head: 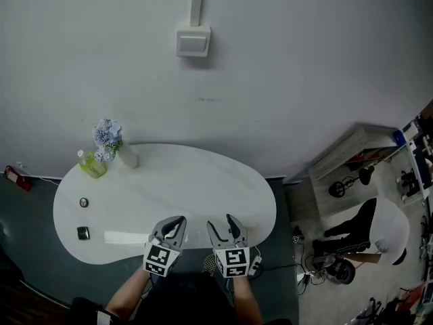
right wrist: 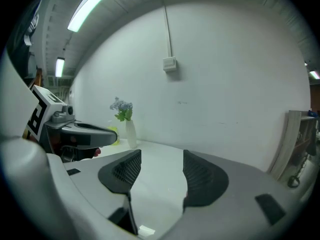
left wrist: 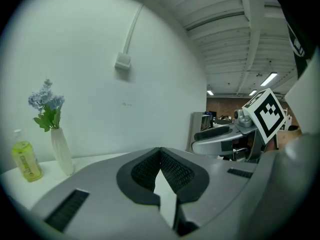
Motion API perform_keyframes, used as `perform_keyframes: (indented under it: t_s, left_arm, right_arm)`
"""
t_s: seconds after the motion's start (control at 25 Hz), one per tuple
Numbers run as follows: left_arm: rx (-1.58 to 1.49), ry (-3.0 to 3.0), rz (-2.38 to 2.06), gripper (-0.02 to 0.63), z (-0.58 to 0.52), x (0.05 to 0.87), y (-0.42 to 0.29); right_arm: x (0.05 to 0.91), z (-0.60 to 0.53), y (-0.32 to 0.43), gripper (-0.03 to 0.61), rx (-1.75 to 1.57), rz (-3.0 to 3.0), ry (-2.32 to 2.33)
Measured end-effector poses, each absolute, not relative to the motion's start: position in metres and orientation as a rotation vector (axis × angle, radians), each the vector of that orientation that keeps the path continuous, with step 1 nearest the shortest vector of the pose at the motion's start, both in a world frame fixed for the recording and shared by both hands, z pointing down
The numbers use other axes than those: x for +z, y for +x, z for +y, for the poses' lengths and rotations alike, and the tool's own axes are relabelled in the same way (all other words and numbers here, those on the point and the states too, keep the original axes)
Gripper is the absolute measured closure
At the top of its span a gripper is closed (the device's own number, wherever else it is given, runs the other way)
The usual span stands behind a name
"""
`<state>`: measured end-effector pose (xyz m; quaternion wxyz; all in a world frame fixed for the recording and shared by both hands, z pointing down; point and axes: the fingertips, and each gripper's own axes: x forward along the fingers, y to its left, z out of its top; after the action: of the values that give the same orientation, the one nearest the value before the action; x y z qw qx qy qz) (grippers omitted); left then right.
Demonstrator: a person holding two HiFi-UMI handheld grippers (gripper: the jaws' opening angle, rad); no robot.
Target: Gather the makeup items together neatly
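**Head view.** The white table is mostly bare. The only task things I can make out are two small dark pieces near its 8 o'clock edge. These are a round case and, toward the near rim, a square case, close together but not touching. A pale streak beside the square one may be glare; I cannot tell. A vase and a bottle stand at 10 o'clock by the far edge, clear of the working lane.

The left gripper and right gripper hover side by side over the near edge at 6 o'clock, well apart from the cases. This is likely a ready pose before any reach. Open tabletop lies between the grippers and the cases, so a move toward 9 o'clock looks unobstructed. The cases sit near the rim, though, and an outward nudge could send one off.

**Left gripper view.** The pads meet at their tips with nothing between them — closed and empty. The vase and bottle show at 9 o'clock and the right gripper at 3 o'clock. No case is in sight.

**Right gripper view.** The jaws stand wide apart over bare tabletop, holding nothing. The left gripper sits at 9 o'clock with the vase beyond it, and there is free room ahead up to the wall.
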<state>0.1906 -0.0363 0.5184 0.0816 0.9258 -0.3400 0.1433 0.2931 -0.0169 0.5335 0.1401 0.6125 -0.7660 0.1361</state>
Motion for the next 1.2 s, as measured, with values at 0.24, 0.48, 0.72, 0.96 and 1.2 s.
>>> perform_keyframes:
  t_s: [0.24, 0.48, 0.72, 0.96, 1.2]
  left_arm:
    - [0.395, 2.771, -1.084, 0.597, -0.037, 0.500, 0.172]
    - [0.361, 2.771, -1.148, 0.597, -0.040, 0.486, 0.159]
    - [0.337, 2.766, -1.188, 0.597, -0.044, 0.480, 0.152]
    - [0.334, 2.730, -1.268, 0.597, -0.051, 0.478, 0.142]
    - [0.295, 2.692, -1.323, 0.597, -0.047, 0.478, 0.124]
  right_arm:
    - [0.515, -0.016, 0.277, 0.392, 0.314, -2.242, 1.775]
    - [0.494, -0.019, 0.273, 0.507, 0.233, -2.255, 1.807]
    - [0.489, -0.026, 0.271, 0.546, 0.220, -2.266, 1.802]
    - [0.486, -0.030, 0.264, 0.546, 0.214, -2.282, 1.770]
    - [0.490, -0.030, 0.232, 0.546, 0.217, -2.361, 1.664]
